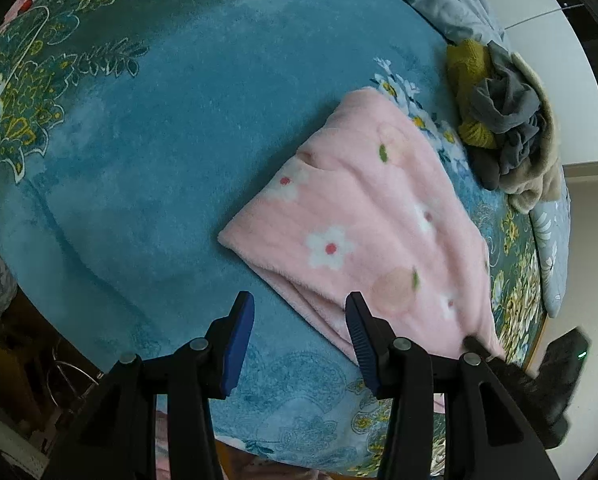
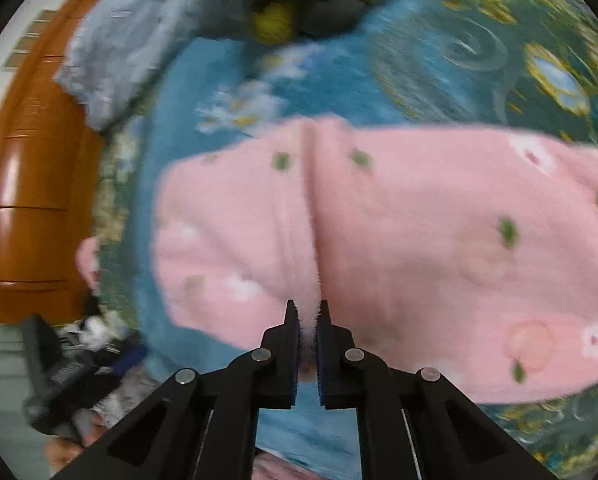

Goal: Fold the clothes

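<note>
Right gripper (image 2: 308, 316) jaws pinched on pink fleece garment (image 2: 419, 240) — left gripper (image 1: 300, 308) jaws half-open, empty.

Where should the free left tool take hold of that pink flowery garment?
Probably the near corner of the pink garment beside the open left tool, coming from above: that edge lies flat and clear on the blue blanket, while the right tool already pinches a fold.

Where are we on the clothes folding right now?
Done: the pink floral fleece garment already lies partly folded on the blue bedspread.
In hand: the right hand-held gripper is shut on a ridge of that garment; the left hand-held gripper stands open at its near edge, holding nothing.
Left: finishing this fold, then the unfolded pile of grey, mustard and beige clothes beyond it.
</note>
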A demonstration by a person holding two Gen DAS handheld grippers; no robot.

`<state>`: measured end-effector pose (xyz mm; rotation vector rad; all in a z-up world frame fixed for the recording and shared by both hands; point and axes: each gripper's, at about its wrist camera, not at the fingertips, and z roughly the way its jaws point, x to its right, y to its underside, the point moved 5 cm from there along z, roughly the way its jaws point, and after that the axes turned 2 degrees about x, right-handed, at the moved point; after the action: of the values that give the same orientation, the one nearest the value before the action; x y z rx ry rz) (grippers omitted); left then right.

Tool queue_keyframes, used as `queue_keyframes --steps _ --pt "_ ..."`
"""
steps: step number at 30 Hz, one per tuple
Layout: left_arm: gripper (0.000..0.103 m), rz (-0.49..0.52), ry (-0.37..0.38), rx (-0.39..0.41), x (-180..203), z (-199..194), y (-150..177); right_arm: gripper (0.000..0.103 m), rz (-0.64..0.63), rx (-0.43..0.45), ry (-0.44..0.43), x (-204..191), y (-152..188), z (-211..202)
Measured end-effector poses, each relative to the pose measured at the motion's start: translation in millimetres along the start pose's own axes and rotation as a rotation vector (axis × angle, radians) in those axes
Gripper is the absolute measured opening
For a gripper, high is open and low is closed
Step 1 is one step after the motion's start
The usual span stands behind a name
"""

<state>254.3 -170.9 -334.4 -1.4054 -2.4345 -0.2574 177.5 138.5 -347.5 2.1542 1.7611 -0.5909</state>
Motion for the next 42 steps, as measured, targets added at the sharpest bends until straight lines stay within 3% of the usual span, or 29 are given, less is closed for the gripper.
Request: queue_keyframes --steps 5,7,8,9,16,19,20,22,24,27,29,32,35,39,42 --pt "0.048 0.033 -0.002 -0.022 13.5 6.6 2.0 0.012 0.065 -0.013 -0.004 23.4 -1.9 14.6" --pt "0.048 0.042 -0.007 -0.028 16.6 9.0 3.2 0.028 0.059 -0.008 -0.006 24.3 -5.3 17.2" --pt "0.048 0.047 -0.009 -0.031 18.1 10.2 3.8 0.047 0.061 -0.002 -0.009 25.6 -7.0 17.9" --pt "0.048 0.051 -0.012 -0.035 19.4 11.7 3.8 0.054 0.063 0.005 -0.011 26.9 -8.7 18.7" --pt "0.048 0.079 -0.031 -0.041 29.6 16.4 -3.2 0.056 0.157 -0.021 -0.107 38.6 -22.9 41.2" --pt "0.048 0.091 -0.037 -0.039 34.0 16.7 -6.4 0.039 0.173 -0.048 -0.156 30.7 -20.2 46.5" --pt "0.048 0.095 -0.04 -0.04 35.7 17.3 -7.2 0.021 0.143 -0.062 -0.137 25.3 -17.4 48.1" --pt "0.048 0.105 -0.045 -0.042 38.8 17.7 -8.3 0.014 0.102 -0.049 -0.117 17.5 -15.3 43.4" --pt "0.048 0.117 -0.049 -0.033 42.0 17.5 -10.3 0.012 0.086 -0.004 -0.17 6.9 -13.8 24.3" --pt "0.048 0.12 -0.06 -0.035 43.9 20.9 -13.6 0.012 0.059 0.032 -0.224 -0.6 -1.0 0.6" --pt "0.048 0.117 -0.072 -0.043 45.1 25.4 -16.1 0.012 0.062 0.007 -0.16 13.8 12.4 8.1" --pt "0.048 0.144 -0.09 -0.049 50.6 31.2 -19.2 0.012 0.151 -0.048 -0.131 39.2 20.3 29.5" --pt "0.048 0.199 -0.13 -0.048 56.6 39.5 -24.4 0.018 0.097 -0.038 -0.123 31.0 13.3 25.8" --pt "0.048 0.257 -0.177 -0.05 60.7 51.7 -33.9 0.045 0.019 0.055 -0.102 21.0 -11.9 7.3" --pt "0.048 0.288 -0.202 -0.055 63.0 58.7 -39.2 0.049 0.015 0.097 -0.106 20.7 -44.4 6.6"
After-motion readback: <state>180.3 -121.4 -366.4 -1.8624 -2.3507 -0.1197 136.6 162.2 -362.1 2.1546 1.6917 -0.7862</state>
